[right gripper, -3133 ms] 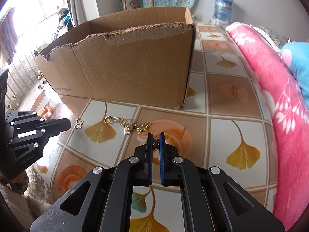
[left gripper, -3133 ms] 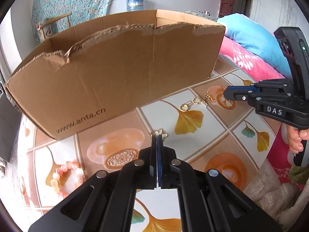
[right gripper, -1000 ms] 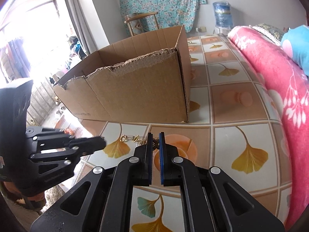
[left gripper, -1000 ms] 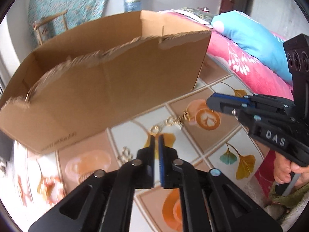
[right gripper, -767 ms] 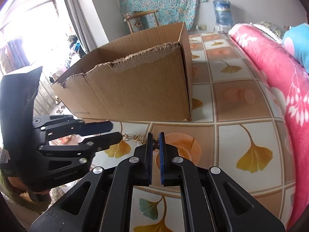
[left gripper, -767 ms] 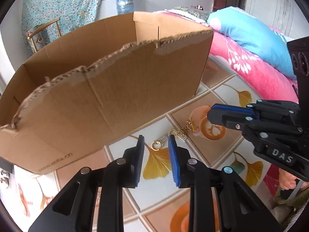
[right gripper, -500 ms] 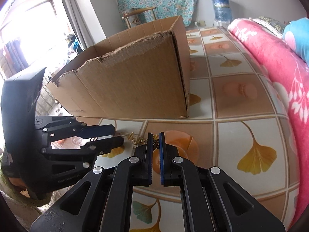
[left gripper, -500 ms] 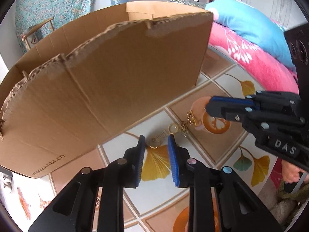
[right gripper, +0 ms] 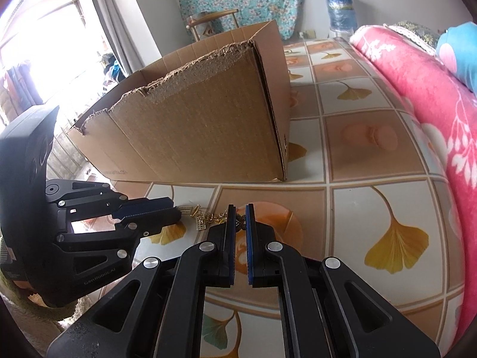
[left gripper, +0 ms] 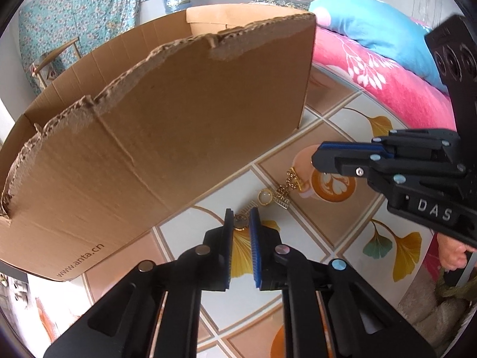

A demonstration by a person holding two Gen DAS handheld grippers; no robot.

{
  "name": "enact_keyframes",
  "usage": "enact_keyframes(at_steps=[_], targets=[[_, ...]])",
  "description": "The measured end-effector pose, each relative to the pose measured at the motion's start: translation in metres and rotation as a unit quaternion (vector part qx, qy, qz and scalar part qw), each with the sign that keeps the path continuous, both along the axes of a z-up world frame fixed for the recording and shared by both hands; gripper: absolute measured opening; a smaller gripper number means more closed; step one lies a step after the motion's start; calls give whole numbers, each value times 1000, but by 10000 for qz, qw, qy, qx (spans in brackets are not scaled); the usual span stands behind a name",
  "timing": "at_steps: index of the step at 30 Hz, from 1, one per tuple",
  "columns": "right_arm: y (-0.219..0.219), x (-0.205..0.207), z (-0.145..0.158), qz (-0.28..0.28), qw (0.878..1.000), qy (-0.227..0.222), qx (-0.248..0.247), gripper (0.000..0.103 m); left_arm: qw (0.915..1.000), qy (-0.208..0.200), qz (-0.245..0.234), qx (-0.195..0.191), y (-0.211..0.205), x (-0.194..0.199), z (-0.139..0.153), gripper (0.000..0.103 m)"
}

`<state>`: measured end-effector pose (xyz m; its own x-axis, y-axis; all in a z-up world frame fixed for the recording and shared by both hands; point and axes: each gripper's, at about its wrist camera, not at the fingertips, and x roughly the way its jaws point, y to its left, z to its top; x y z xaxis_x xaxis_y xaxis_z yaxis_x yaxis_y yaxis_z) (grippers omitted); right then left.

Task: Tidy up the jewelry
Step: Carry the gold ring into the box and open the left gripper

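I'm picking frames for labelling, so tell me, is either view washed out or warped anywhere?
Right wrist view: the window at upper left is blown out white, bleaching detail beside the cardboard box. Left wrist view: evenly lit and sharp, but the fisheye bows the cardboard box's torn edge. Both: dark corners.

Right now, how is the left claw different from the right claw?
The left claw has just been closing around a gold ring at one end of the jewelry chain; the right claw pinches a small dark butterfly charm at the other end. The left claw's blue pads stand a bit wider apart than the right claw's. Both are black, point down at the tiled surface and sit in front of the box.
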<state>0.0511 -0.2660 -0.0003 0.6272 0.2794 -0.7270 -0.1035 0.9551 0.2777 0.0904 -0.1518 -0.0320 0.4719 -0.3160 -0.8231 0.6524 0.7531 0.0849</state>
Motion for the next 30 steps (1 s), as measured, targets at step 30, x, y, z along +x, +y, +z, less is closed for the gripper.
enact_keyframes(at_steps=[30], targets=[[36,152,93,1702,9826,735,67,4,9921,948,114,-818,49,132,103,10]])
